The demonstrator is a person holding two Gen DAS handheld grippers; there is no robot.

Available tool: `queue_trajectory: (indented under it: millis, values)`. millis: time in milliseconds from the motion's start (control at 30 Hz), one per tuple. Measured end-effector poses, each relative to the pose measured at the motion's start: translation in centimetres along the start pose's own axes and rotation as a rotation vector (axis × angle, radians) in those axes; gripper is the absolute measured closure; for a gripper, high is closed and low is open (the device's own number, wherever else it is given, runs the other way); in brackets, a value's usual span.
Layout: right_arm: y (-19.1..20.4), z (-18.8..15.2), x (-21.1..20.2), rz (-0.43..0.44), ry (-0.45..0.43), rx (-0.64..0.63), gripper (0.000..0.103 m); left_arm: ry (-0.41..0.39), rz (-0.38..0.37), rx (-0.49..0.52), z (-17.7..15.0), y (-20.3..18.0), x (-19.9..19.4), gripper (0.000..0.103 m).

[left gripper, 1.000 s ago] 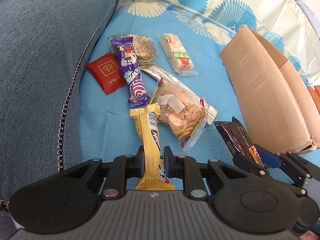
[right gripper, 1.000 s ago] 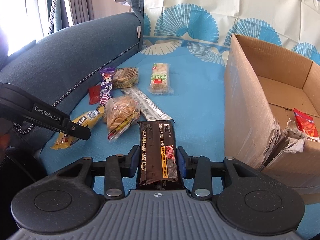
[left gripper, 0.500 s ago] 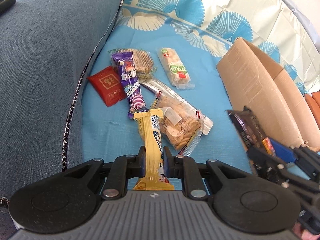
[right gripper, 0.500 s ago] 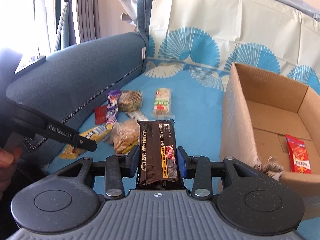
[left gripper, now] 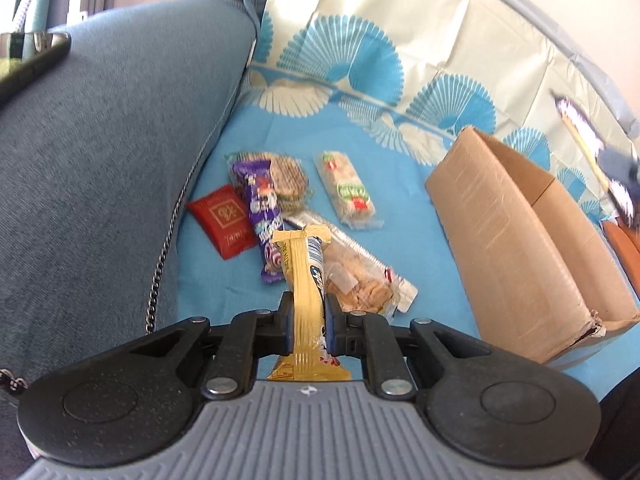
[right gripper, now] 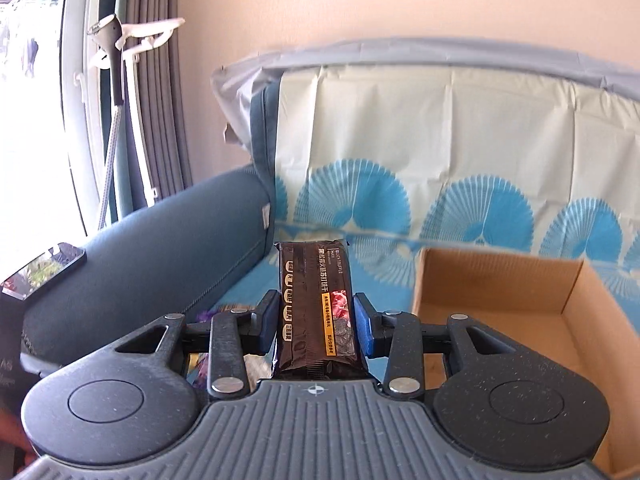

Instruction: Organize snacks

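Note:
My left gripper (left gripper: 307,316) is shut on a yellow snack bar (left gripper: 306,276) and holds it above the blue sofa cover. Behind it lie a purple bar (left gripper: 262,208), a red packet (left gripper: 222,220), a round cracker pack (left gripper: 288,176), a green-label rice cracker pack (left gripper: 350,190), a silver bar (left gripper: 352,246) and a bag of small biscuits (left gripper: 364,290). My right gripper (right gripper: 316,322) is shut on a dark brown biscuit pack (right gripper: 316,304), held high beside the open cardboard box (right gripper: 500,296), which also shows in the left wrist view (left gripper: 508,240).
The blue sofa arm (left gripper: 100,168) rises on the left with a phone (left gripper: 32,60) on top. The patterned backrest cover (left gripper: 400,60) stands behind. My right gripper shows blurred at the far right of the left wrist view (left gripper: 600,160).
Both grippers have risen with their snacks. My right gripper has lifted the brown pack high and moved toward the box opening. The yellow bar is off the cover.

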State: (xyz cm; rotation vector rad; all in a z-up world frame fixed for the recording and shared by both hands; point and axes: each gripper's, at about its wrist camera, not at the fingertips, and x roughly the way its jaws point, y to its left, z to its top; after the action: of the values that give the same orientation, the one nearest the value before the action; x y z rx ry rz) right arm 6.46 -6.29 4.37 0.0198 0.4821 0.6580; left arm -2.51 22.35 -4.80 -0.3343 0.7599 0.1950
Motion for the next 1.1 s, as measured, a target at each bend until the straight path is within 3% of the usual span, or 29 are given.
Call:
queue_trajectory:
  millis: [133, 400, 733, 1100]
  values:
    - [-1.9, 0.8, 0.8, -0.027, -0.032, -0.039, 0.062, -0.032, 0.011, 0.017, 0.0, -0.4, -0.5, 0.088]
    - [-5.3, -2.4, 1.7, -0.101, 0.0, 0.115, 0.062, -0.06, 0.043, 0.007, 0.0, -0.4, -0.9, 0.088]
    - [-7.9, -2.7, 1.6, -0.15, -0.044, 0.093, 0.062, -0.106, 0.101, 0.082, -0.1, -2.0, -1.3, 0.088]
    - [-12.4, -3.1, 0.9, -0.225, -0.046, 0.226, 0.062, -0.116, 0.139, 0.036, 0.6, -2.9, -1.9, 0.088]
